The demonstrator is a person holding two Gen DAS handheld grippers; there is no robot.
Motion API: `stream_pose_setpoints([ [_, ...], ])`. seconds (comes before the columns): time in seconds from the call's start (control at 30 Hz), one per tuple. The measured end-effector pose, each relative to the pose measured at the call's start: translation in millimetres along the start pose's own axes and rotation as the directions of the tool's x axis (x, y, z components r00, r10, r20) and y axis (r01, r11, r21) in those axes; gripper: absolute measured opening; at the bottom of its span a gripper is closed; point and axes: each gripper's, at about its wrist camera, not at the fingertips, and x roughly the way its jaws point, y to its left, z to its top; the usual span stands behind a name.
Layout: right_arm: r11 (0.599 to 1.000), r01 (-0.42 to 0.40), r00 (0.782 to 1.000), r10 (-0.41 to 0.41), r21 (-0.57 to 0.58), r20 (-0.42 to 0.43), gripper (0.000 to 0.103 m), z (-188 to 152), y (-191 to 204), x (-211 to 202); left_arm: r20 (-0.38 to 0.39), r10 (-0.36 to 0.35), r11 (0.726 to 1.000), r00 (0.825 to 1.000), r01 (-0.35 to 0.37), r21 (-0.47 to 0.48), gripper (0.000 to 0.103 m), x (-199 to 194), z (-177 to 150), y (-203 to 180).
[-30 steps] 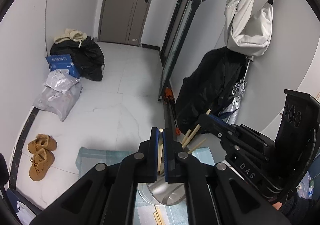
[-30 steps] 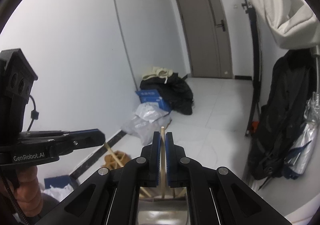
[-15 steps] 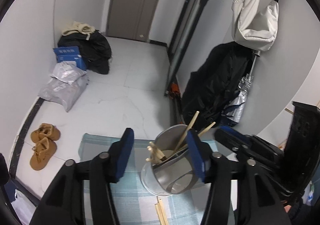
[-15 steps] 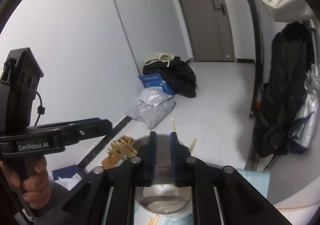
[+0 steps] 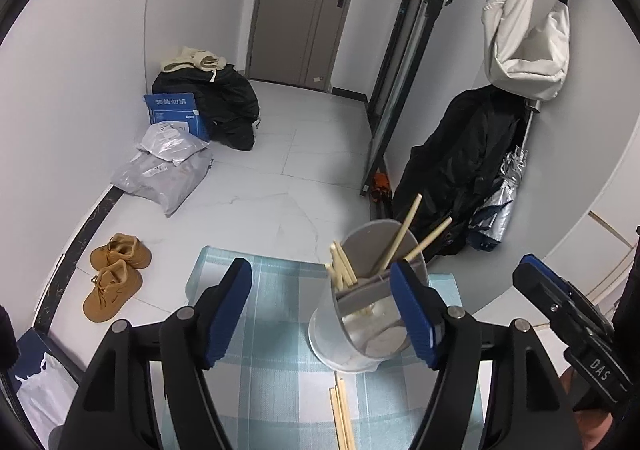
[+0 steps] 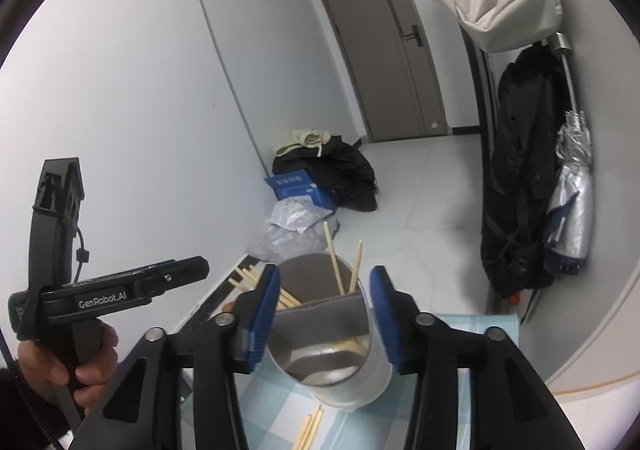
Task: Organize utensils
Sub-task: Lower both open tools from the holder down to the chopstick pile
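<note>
A round metal utensil holder (image 5: pixel 362 342) with a grey divider stands on a blue checked cloth (image 5: pixel 276 362). Several wooden chopsticks (image 5: pixel 396 240) stand in it. More chopsticks (image 5: pixel 342 414) lie loose on the cloth in front of it. My left gripper (image 5: pixel 320 310) is open and empty, its right finger beside the holder. My right gripper (image 6: pixel 324 320) is open and empty, its jaws standing on either side of the holder (image 6: pixel 340 374). Loose chopsticks (image 6: pixel 308 430) show below it. The left gripper's body (image 6: pixel 112 294) shows at the left of the right wrist view.
The cloth covers a small table above a white tiled floor. On the floor are brown shoes (image 5: pixel 114 274), grey parcels (image 5: pixel 168 169), a blue box (image 5: pixel 174 111) and black bags (image 5: pixel 218 97). A black coat (image 5: pixel 460 165) and a folded umbrella (image 5: pixel 500 201) hang at the right.
Both grippers were shut on chopsticks a second ago. They have opened, the chopsticks now stand in the holder, and both grippers have drawn back and up.
</note>
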Motion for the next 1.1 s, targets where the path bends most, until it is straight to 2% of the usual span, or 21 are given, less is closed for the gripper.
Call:
stream_pose_setpoints([
  [0.13, 1.0, 0.004, 1.0, -0.004, 0.014, 0.004, 0.056, -11.5, 1.2, -9.3, 0.015, 0.025, 1.0, 1.0, -0.025, 0.01, 0.067, -5.0, -12.2, -1.2],
  [0.27, 1.0, 0.013, 1.0, -0.013, 0.017, 0.0, 0.059, -27.3, 2.3, -16.0, 0.037, 0.048, 0.999, 0.998, -0.048, 0.003, 0.079, -7.9, -27.0, -1.4],
  [0.43, 0.999, 0.025, 1.0, -0.025, 0.025, -0.012, 0.068, -49.5, 3.7, -22.4, 0.064, 0.068, 0.998, 0.996, -0.068, 0.007, 0.08, -11.4, -40.9, 1.6],
  [0.6, 0.999, 0.038, 0.999, -0.037, 0.032, -0.034, 0.071, -70.2, 2.9, -21.5, 0.086, 0.087, 0.996, 0.992, -0.088, 0.011, 0.083, -10.0, -55.2, 4.4],
  [0.67, 0.999, 0.043, 0.998, -0.041, 0.03, -0.043, 0.072, -77.3, 4.0, -20.9, 0.084, 0.089, 0.996, 0.993, -0.09, 0.012, 0.084, -6.9, -62.2, 5.3],
  [0.73, 0.998, 0.052, 0.998, -0.05, 0.028, -0.049, 0.078, -83.9, 5.8, -20.2, 0.079, 0.089, 0.996, 0.993, -0.09, 0.007, 0.084, -4.5, -69.0, 7.7],
  [0.93, 0.997, 0.069, 0.994, -0.066, 0.032, -0.089, 0.079, -104.7, 4.6, -13.2, 0.061, 0.125, 0.992, 0.99, -0.124, -0.024, 0.084, 9.6, -92.2, 22.2],
  [1.1, 0.996, 0.082, 0.983, -0.074, 0.042, -0.166, 0.079, -124.6, 1.1, -0.8, 0.016, 0.143, 0.989, 0.99, -0.142, -0.031, 0.084, 25.8, -111.2, 34.9],
])
